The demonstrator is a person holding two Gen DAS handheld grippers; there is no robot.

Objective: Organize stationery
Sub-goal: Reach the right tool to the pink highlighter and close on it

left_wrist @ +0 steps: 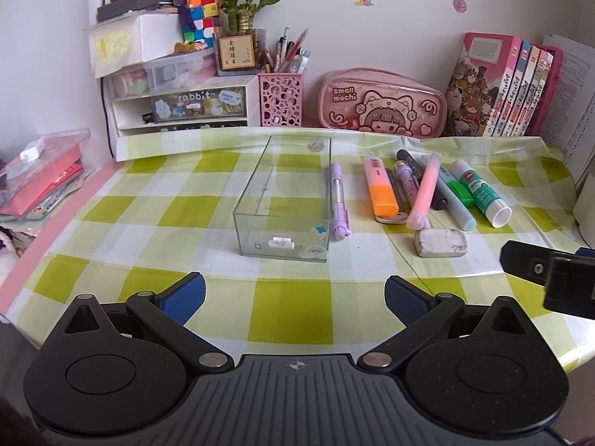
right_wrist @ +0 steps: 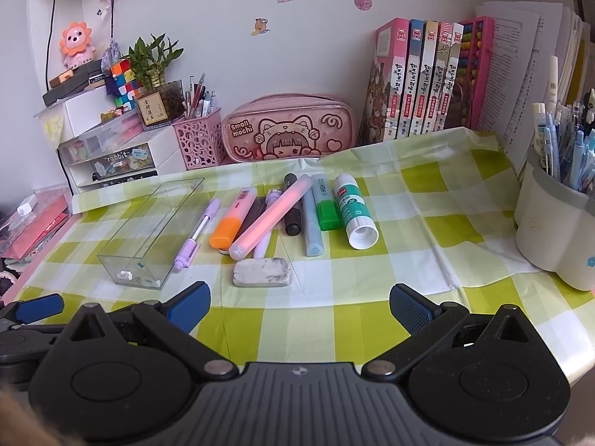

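A clear plastic box (left_wrist: 286, 193) (right_wrist: 148, 234) stands on the green checked cloth, holding only a small white bit. To its right lie a purple pen (left_wrist: 339, 200) (right_wrist: 197, 234), an orange highlighter (left_wrist: 381, 189) (right_wrist: 232, 223), a pink marker (left_wrist: 424, 193) (right_wrist: 271, 219), a black marker (right_wrist: 292, 208), a pale blue highlighter (right_wrist: 310, 223), a green highlighter (right_wrist: 325, 204), a glue stick (left_wrist: 479, 193) (right_wrist: 353, 215) and a dirty white eraser (left_wrist: 440, 243) (right_wrist: 262, 271). My left gripper (left_wrist: 295, 299) is open and empty, near the box. My right gripper (right_wrist: 299, 306) is open and empty, near the eraser.
Along the wall stand a drawer unit (left_wrist: 178, 104), a pink pen cup (left_wrist: 280, 98) (right_wrist: 199, 141), a pink pencil case (left_wrist: 383, 106) (right_wrist: 288, 130) and books (left_wrist: 502, 85) (right_wrist: 420, 78). A white pen holder (right_wrist: 557, 230) stands at the right. Folders (left_wrist: 41, 174) lie left of the cloth.
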